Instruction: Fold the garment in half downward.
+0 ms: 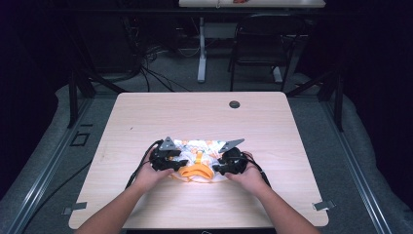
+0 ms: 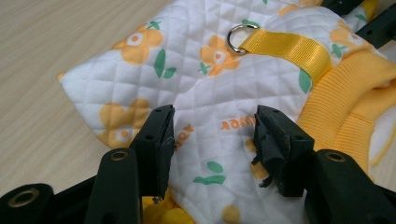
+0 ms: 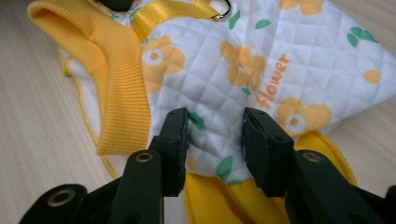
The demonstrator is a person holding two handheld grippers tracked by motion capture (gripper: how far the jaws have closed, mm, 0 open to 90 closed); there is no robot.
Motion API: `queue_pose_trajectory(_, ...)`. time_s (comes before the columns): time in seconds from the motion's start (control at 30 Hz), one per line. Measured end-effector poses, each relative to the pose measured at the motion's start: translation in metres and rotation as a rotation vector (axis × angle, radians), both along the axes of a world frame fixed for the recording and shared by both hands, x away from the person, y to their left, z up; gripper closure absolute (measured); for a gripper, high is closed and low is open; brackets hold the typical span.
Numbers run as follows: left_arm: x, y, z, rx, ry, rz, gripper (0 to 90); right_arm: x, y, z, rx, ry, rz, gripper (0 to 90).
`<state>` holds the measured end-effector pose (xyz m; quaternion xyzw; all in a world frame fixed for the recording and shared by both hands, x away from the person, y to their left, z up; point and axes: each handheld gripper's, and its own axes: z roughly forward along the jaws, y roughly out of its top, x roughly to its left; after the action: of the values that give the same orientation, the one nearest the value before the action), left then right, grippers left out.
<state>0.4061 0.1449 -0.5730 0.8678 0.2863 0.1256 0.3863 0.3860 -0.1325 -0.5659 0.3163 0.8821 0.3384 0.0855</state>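
A small quilted white garment (image 1: 202,148) with orange flowers lies flat on the table near its front. It has yellow ribbed trim (image 2: 341,93) and a yellow strap (image 2: 285,46) ending in a metal ring (image 2: 238,38). My left gripper (image 1: 181,163) sits at the garment's left side. Its jaws (image 2: 212,126) stand apart over the quilted cloth (image 2: 205,79), which lies flat between them. My right gripper (image 1: 217,168) is at the right side, also open (image 3: 215,128), straddling a corner of the quilted cloth (image 3: 280,51) beside the ribbed trim (image 3: 116,79).
The garment rests on a light wooden table (image 1: 195,112) with a small round black cap (image 1: 234,104) near the far edge. A black chair (image 1: 265,44) and a desk leg stand on the floor beyond. Metal rails run along both sides.
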Motion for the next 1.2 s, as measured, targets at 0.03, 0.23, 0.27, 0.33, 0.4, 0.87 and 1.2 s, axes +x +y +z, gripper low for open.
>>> queue_pose_trajectory(0.03,0.002,0.000,0.000,0.001,-0.002,0.003,48.0,0.001,-0.001,0.000,0.004,0.004,-0.003,60.0)
queue_pose_trajectory(0.23,0.008,-0.002,-0.001,-0.003,-0.004,0.015,48.0,0.009,-0.001,0.000,0.007,-0.001,-0.016,59.8)
queue_pose_trajectory(0.27,0.008,-0.002,-0.001,-0.005,-0.002,0.015,48.0,0.009,-0.001,0.000,0.008,-0.001,-0.015,59.8)
queue_pose_trajectory(0.33,0.008,-0.002,0.000,0.001,-0.002,0.016,47.9,0.010,-0.001,0.000,0.004,0.001,-0.018,59.3)
queue_pose_trajectory(0.4,0.007,-0.003,0.001,0.003,-0.006,0.017,48.0,0.009,0.000,0.001,0.005,0.002,-0.023,57.7)
queue_pose_trajectory(0.87,-0.012,0.004,0.027,-0.088,0.011,0.017,48.5,-0.008,0.002,0.025,0.016,-0.058,-0.008,54.8)
queue_pose_trajectory(1.2,-0.034,0.026,0.039,-0.124,0.035,0.024,48.6,-0.033,-0.004,0.040,0.001,-0.097,-0.014,54.5)
